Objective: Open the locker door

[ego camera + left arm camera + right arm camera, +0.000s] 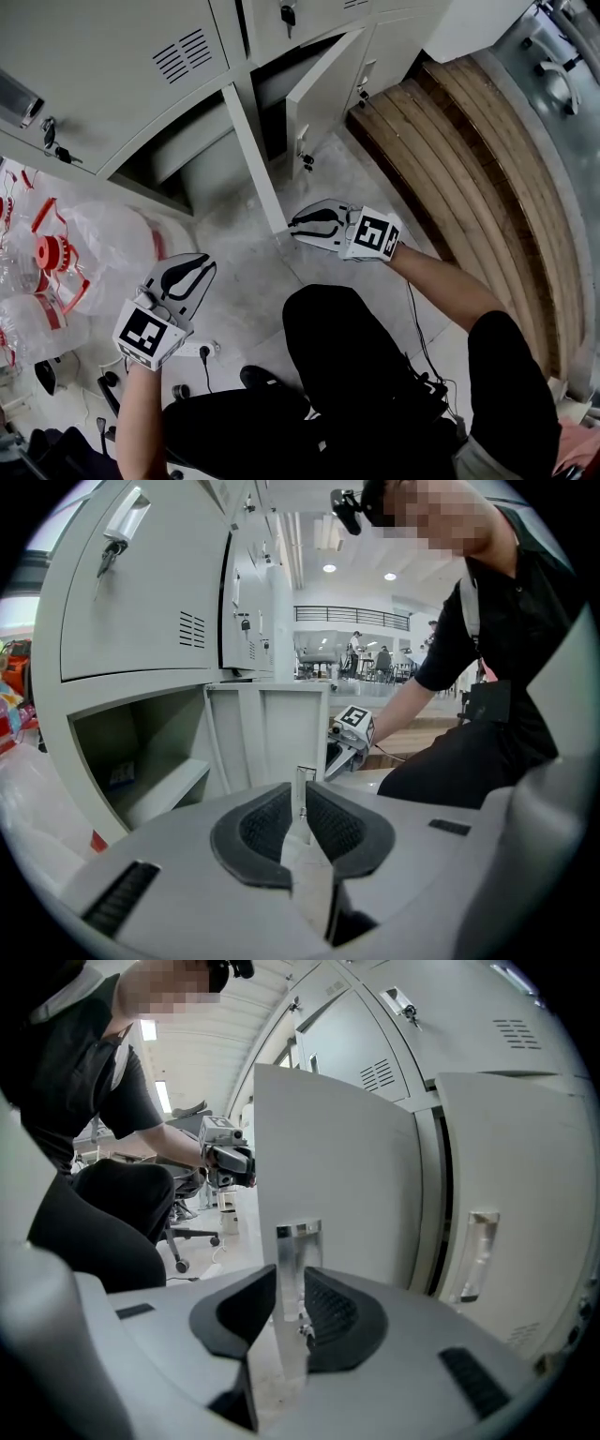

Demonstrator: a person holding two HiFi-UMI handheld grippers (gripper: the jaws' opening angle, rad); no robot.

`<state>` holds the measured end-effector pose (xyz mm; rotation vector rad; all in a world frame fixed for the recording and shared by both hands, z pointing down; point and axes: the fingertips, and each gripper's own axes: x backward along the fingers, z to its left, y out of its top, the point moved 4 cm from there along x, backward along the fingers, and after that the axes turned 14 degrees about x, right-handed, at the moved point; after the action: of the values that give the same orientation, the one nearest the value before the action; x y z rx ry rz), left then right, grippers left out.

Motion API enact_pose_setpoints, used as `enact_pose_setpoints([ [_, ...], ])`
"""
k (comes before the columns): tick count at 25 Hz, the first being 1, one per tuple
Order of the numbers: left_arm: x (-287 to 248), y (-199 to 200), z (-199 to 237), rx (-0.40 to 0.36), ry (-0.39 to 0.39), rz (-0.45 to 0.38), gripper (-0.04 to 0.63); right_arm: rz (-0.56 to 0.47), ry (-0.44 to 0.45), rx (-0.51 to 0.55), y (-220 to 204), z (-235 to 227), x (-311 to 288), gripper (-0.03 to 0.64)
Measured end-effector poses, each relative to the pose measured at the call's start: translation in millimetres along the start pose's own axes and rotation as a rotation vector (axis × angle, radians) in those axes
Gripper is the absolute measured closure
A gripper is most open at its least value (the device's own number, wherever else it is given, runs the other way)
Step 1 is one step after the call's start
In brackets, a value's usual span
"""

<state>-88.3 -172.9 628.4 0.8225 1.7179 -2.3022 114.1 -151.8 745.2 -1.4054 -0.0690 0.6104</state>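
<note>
Right gripper [294,223] is hovering released, door handle [298,1251] ungripped at 12 o'clock; left gripper [206,266] idling clenched, empty. Risk: closing short, missing handle.

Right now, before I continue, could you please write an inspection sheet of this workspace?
Surface: concrete floor, mottled.
Job's things: lower locker door already swung open; left lower compartment open too.
Clutter: clear water jugs at left.
Grippers: left gripper claw all but closed, empty; right gripper claw open, gripping nothing, facing the door.
Cables: power strip and thin cable over the floor.
Surroundings: wooden slats at right; keys hanging in upper lock.
</note>
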Motion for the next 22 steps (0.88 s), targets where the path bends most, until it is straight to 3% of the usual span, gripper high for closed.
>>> enact_pose_setpoints([
  [6, -4.4, 1.4, 0.1, 0.012, -0.008, -0.009, 0.536, -0.017, 0.025, 0.005, 12.4, 15.4, -6.9, 0.461],
  [12, -4.5, -4.6, -5.5, 0.015, -0.011, 0.002, 0.536, -0.042, -0.069, -0.029, 19.4, 9.4, -22.5, 0.457],
  [22, -10.4, -4.4, -4.4, 0.026, -0.017, 0.007, 0.536, -0.006, -0.066, -0.008, 11.5, 0.9, -5.0, 0.451],
])
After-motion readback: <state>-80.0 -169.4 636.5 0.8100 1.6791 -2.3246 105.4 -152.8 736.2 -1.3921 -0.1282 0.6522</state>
